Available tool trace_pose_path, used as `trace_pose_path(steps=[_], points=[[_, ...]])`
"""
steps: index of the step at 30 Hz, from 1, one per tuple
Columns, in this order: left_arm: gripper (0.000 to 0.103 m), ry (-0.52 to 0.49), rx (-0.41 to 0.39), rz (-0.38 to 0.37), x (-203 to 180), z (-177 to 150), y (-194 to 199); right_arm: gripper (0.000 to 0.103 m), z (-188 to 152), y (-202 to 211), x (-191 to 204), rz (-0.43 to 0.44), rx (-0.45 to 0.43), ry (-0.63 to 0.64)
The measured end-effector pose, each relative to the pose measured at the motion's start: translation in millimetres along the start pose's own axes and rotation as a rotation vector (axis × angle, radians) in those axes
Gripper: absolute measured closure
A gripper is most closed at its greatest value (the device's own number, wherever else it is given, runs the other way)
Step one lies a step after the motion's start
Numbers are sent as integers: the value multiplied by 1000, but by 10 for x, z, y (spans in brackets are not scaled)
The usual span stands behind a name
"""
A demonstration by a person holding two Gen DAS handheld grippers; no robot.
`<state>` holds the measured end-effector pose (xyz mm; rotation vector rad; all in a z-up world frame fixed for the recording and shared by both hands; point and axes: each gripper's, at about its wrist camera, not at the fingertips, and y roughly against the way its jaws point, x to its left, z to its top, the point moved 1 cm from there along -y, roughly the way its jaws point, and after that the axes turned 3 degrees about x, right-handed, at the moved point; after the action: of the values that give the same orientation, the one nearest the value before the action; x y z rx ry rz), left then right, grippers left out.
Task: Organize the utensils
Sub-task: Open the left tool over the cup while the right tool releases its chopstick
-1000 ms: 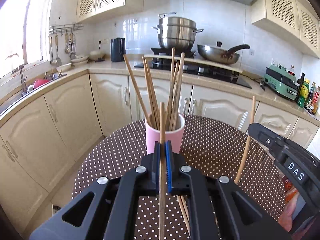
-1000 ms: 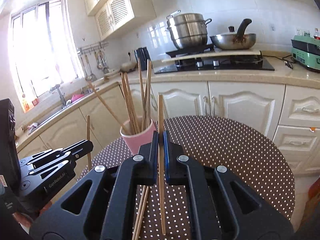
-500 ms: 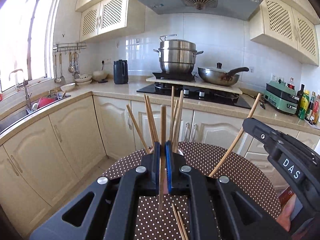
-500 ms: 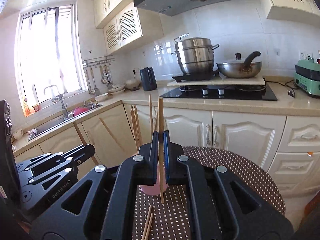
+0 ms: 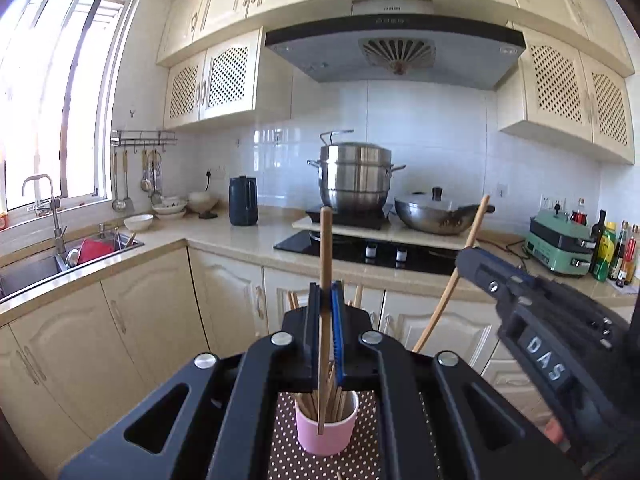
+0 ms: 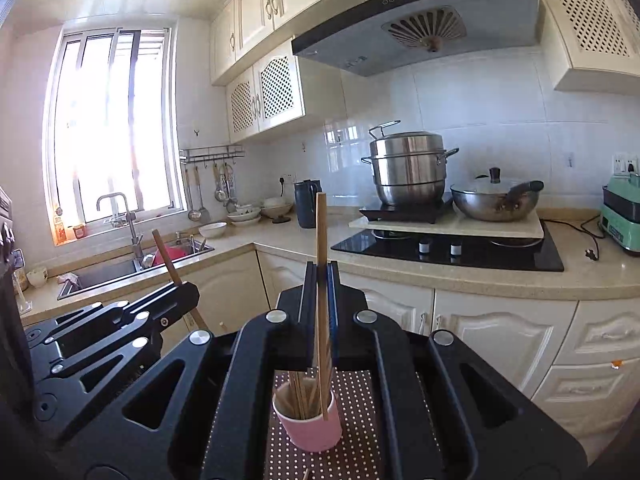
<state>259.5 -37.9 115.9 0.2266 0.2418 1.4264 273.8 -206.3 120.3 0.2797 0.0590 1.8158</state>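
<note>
A pink cup (image 5: 326, 434) (image 6: 309, 430) holding several wooden chopsticks stands on the brown polka-dot table (image 5: 288, 454) (image 6: 360, 420), low between the gripper bodies in both views. My left gripper (image 5: 325, 294) is shut on one upright chopstick (image 5: 325, 240), whose lower end hangs over the cup's mouth. My right gripper (image 6: 320, 274) is shut on another upright chopstick (image 6: 321, 224), its tip also over the cup. Each wrist view shows the other gripper beside it: the right gripper (image 5: 464, 258) with its slanted chopstick (image 5: 474, 232), the left gripper (image 6: 188, 288) with its own chopstick (image 6: 166, 252).
Cream cabinets and a counter run behind the table. On the hob sit a steel steamer pot (image 5: 354, 178) and a wok (image 5: 434, 212). A sink (image 5: 44, 264) lies left, a dark kettle (image 5: 243, 202) at the corner, a green appliance (image 5: 560, 246) and bottles right. A loose chopstick end (image 5: 338, 475) lies on the table.
Both grippers have risen with their chopsticks and tilted up toward level. The cup has dropped from ahead of the fingertips to low between the gripper bodies, and the chopstick ends now hang over it.
</note>
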Motion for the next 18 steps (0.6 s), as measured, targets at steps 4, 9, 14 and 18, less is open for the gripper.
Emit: trace_pose_path(steps=[4,9,14,18], points=[[97,18,-17,-5,6,88,-58,97,69,-123,22,7,-3,-1],[97,26,20,24,25,26,-292,97,-49,-388,-34,15,48,-29],[96,24,-12,28,84,-14,-315,97,-261,-655,-110,17,109,-68],[97,32,-13,23,102,36,-324,97,-294,-764,-125,17,125,-82]])
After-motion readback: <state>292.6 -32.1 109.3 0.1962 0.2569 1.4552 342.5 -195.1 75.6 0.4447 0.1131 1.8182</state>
